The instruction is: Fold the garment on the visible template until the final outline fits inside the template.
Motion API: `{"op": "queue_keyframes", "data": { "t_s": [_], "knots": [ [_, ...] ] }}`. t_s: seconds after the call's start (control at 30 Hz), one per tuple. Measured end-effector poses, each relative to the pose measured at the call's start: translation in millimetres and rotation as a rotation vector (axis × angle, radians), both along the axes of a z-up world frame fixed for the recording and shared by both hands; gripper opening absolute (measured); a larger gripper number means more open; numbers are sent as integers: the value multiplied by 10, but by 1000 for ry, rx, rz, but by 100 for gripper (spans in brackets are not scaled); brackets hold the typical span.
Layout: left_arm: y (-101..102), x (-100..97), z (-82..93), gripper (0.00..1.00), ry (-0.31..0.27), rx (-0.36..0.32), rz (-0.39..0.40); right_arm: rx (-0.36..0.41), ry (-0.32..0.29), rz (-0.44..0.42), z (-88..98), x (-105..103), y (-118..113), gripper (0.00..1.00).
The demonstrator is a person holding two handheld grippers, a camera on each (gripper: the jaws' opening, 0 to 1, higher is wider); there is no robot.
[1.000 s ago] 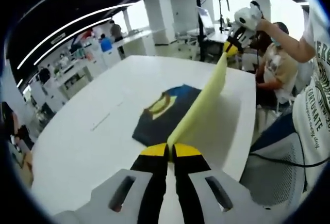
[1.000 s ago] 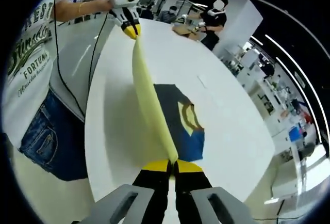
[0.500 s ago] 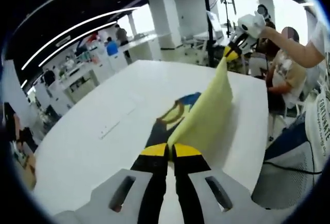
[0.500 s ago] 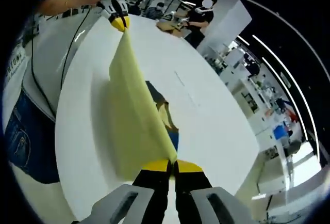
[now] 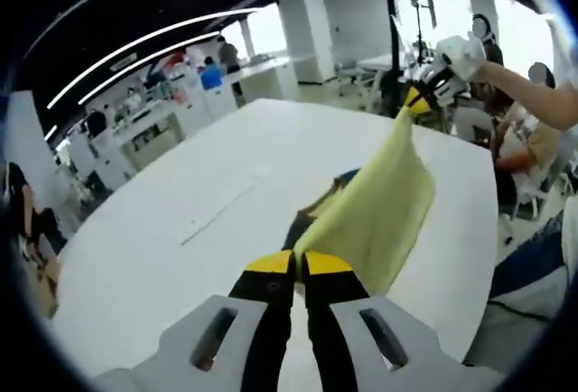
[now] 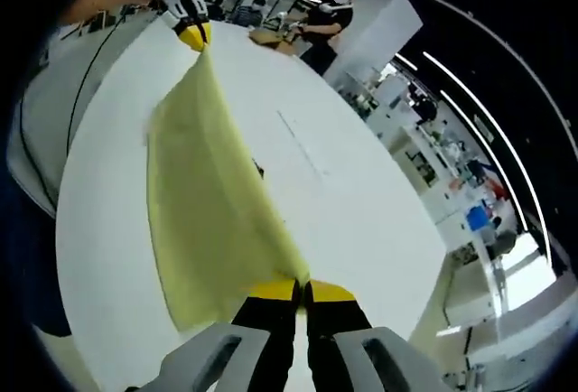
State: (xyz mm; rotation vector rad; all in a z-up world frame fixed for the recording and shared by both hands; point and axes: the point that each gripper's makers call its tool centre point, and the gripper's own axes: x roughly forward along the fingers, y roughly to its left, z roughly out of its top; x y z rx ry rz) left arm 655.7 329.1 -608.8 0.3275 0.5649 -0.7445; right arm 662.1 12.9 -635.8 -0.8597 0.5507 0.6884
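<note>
A pale yellow sheet [image 5: 379, 207] hangs stretched between my two grippers above the white table [image 5: 153, 247]. My left gripper [image 5: 298, 264] is shut on one corner of it. In the left gripper view, the right gripper [image 5: 417, 101] pinches the far corner at upper right. In the right gripper view, my right gripper [image 6: 301, 289] is shut on the yellow sheet [image 6: 208, 211], and the left gripper [image 6: 192, 34] holds the opposite corner at the top. A dark navy garment [image 5: 314, 218] with blue and yellow patches lies under the sheet, mostly hidden; a sliver of the garment [image 6: 258, 171] shows.
A thin line mark [image 5: 215, 218] runs across the tabletop [image 6: 370, 229]. A person [image 6: 325, 26] stands at the table's far end by brown items. A person's arm [image 5: 533, 103] holds the far gripper. Desks and pillars fill the room behind.
The yellow sheet has turned from edge-on to spread wide and come down over the dark garment, which was plainly visible and is now mostly covered. Both grippers stay shut on its corners.
</note>
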Motion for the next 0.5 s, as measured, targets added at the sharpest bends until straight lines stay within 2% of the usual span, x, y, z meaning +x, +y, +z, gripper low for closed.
{"op": "queue_keyframes", "data": {
  "t_s": [0.03, 0.1, 0.2, 0.23, 0.37, 0.5],
  "knots": [
    [-9, 69, -20, 1, 15, -43, 17, -1, 4, -6, -31, 27, -6, 0],
    [7, 154, -93, 1, 30, -55, 13, -7, 11, -16, -109, 91, -18, 0],
    [19, 248, -224, 1, 18, -22, -2, 12, 23, -24, -212, 176, 5, 0],
    [42, 272, -317, 1, 49, -6, 14, 22, 22, -26, -237, 204, 20, 0],
    [47, 398, -539, 1, 67, 16, 17, 32, 41, -31, -426, 350, 45, 0],
    [82, 524, -834, 1, 101, 31, 28, 42, 71, -51, -633, 458, 79, 0]
  ]
}}
